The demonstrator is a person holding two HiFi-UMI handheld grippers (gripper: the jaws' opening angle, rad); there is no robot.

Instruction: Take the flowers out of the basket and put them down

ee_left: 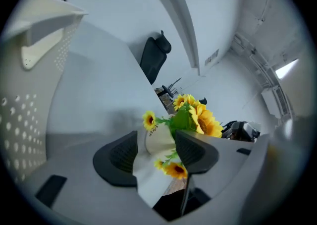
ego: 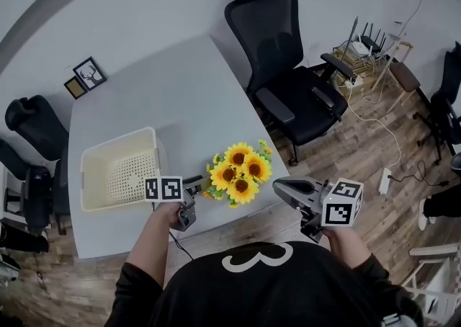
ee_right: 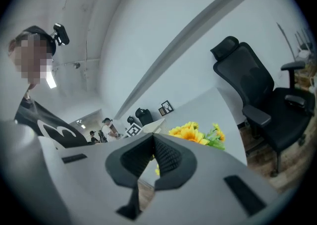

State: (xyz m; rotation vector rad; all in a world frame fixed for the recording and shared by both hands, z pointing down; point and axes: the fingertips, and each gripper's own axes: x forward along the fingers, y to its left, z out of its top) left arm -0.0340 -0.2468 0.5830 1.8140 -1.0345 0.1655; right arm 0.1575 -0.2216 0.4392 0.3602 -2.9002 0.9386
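My left tool [ee_left: 156, 150] stands open before the flowers [ego: 240, 173] on the desk [ego: 180, 95] beside the basket [ego: 83, 174], wrapper [ee_left: 159, 139] print illegible; right tool [ee_right: 151, 157] closed, holding nothing.

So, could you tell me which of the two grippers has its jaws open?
The left gripper: its jaws stand apart, with the white pot of the sunflowers between them, while the right gripper has them closed on nothing.

The head view looks steeply down on the pale grey counter [ego: 180, 88]. Cameras riding the left tongs [ee_left: 157, 135] and right tongs [ee_right: 152, 140] look low across it; all share the yellow sunflower bunch [ego: 238, 173].
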